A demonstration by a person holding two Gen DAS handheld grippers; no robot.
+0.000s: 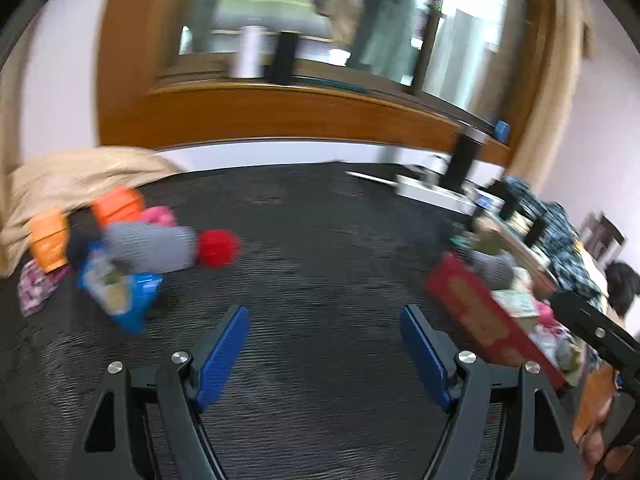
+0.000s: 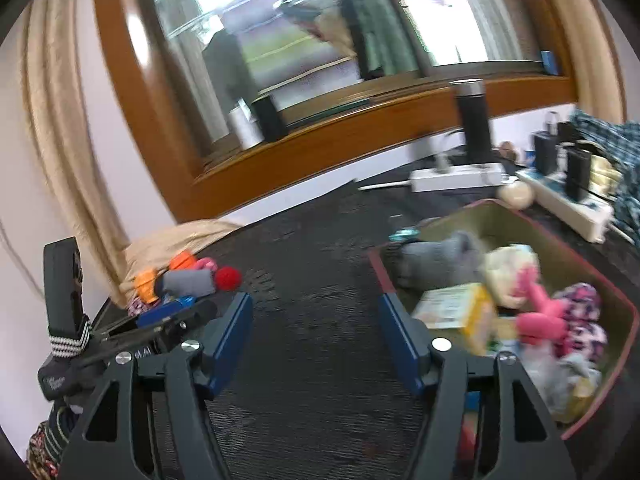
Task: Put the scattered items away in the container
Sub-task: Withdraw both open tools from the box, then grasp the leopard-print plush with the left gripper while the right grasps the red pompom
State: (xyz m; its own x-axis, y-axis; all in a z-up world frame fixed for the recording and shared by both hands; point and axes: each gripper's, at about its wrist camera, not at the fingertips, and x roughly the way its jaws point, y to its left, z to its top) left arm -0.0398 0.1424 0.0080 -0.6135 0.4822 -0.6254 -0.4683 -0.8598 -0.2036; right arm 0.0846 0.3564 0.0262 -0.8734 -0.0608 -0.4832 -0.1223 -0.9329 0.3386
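A pile of loose items lies on the dark carpet at the left: a blue packet, a grey sock with a red tip, orange packets and pink cloth. The pile also shows in the right wrist view. The red-rimmed cardboard box at the right holds a grey sock, a yellow box, a pink toy and patterned cloth; it also shows in the left wrist view. My left gripper is open and empty over bare carpet. My right gripper is open and empty beside the box.
A beige curtain pools behind the pile. A wooden window sill carries bottles. White power strips and dark chargers lie behind the box, with a patterned cloth at far right.
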